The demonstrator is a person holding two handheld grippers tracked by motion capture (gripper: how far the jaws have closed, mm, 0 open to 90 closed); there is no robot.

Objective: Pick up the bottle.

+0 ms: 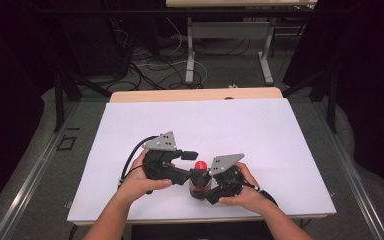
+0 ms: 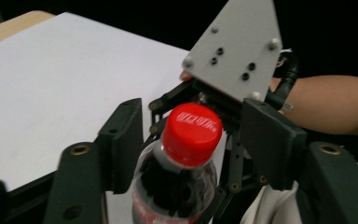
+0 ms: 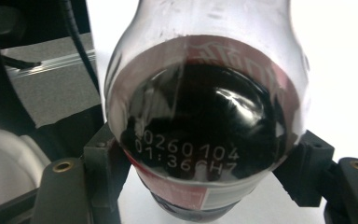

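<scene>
A: Where's the cola bottle (image 3: pixel 205 121)?
B: Squeezed in the right gripper (image 3: pixel 205 186), jaws tight on its body. Left gripper (image 2: pixel 191 154) is spread wide around the red cap (image 2: pixel 192 133), not touching.

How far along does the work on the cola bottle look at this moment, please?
Done: the right gripper clamps the bottle by its body. In hand: the left gripper has its jaws either side of the red cap, not visibly closed. Left: the cap is still on.
</scene>
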